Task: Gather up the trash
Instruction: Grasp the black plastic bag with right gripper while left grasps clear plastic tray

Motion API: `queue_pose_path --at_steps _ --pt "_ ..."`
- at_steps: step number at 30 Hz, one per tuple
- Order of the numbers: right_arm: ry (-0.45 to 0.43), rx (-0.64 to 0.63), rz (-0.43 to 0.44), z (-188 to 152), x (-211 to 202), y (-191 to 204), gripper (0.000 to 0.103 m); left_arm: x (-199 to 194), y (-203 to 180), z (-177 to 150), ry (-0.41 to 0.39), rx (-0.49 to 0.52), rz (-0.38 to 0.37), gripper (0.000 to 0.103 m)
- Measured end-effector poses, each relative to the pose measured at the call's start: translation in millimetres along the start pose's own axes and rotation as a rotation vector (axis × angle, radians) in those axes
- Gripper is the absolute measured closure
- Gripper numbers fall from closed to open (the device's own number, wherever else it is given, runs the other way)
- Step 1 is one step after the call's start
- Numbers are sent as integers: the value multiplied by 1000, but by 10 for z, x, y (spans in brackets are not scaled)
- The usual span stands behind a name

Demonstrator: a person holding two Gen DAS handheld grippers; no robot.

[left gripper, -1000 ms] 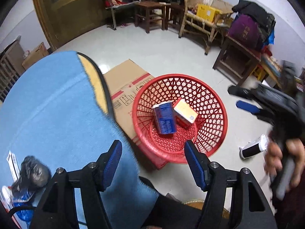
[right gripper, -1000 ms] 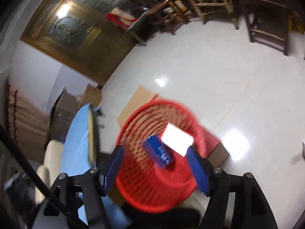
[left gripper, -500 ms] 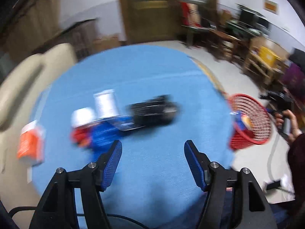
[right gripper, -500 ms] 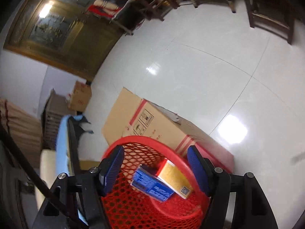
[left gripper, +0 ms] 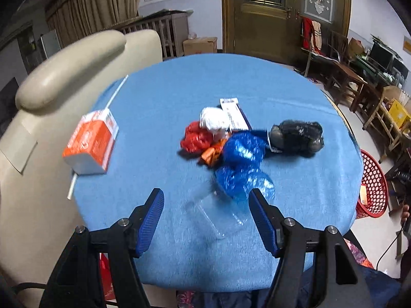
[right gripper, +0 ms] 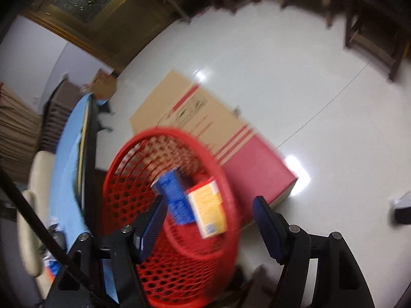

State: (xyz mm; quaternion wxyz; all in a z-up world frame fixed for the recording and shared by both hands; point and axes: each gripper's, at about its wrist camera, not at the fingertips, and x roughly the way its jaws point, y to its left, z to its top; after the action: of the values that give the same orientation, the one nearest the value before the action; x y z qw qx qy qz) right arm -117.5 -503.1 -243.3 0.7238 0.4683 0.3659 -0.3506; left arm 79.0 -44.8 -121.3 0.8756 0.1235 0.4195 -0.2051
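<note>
In the left wrist view my left gripper [left gripper: 206, 206] is open and empty above the blue table [left gripper: 159, 102]. Just ahead lie a clear plastic wrapper [left gripper: 213, 213], blue crumpled bags [left gripper: 242, 164], a red bag [left gripper: 196, 138], a white wad [left gripper: 213, 120], a black bag [left gripper: 296, 136] and an orange carton [left gripper: 91, 143]. In the right wrist view my right gripper [right gripper: 208, 209] is open and empty over the red basket [right gripper: 123, 187], which holds a blue box [right gripper: 176, 197] and a yellow box [right gripper: 208, 205].
A cream chair [left gripper: 38, 118] stands left of the table. The red basket [left gripper: 373, 179] sits on the floor past the table's right edge. A flat cardboard box [right gripper: 205, 125] lies under the basket. Wooden chairs [left gripper: 344, 74] line the far wall.
My left gripper has swung from the basket round to the table and now faces the trash pile. My right gripper has stayed over the basket, drifting slightly.
</note>
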Motion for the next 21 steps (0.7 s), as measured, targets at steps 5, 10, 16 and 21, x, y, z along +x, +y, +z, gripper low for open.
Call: queue_pose_path --at_steps 5,10,16,21 --pt "-165 -147 20 48 -565 506 30 137 128 -169 40 10 -16 32" --pt "-172 -376 206 -282 -800 1431 30 323 229 -343 104 -49 -85 32" --pt "19 -537 383 -764 -333 2458 30 385 102 -332 109 -69 -194 32" --pt "144 -594 419 -997 79 3066 30 541 80 -240 149 -122 -259 31"
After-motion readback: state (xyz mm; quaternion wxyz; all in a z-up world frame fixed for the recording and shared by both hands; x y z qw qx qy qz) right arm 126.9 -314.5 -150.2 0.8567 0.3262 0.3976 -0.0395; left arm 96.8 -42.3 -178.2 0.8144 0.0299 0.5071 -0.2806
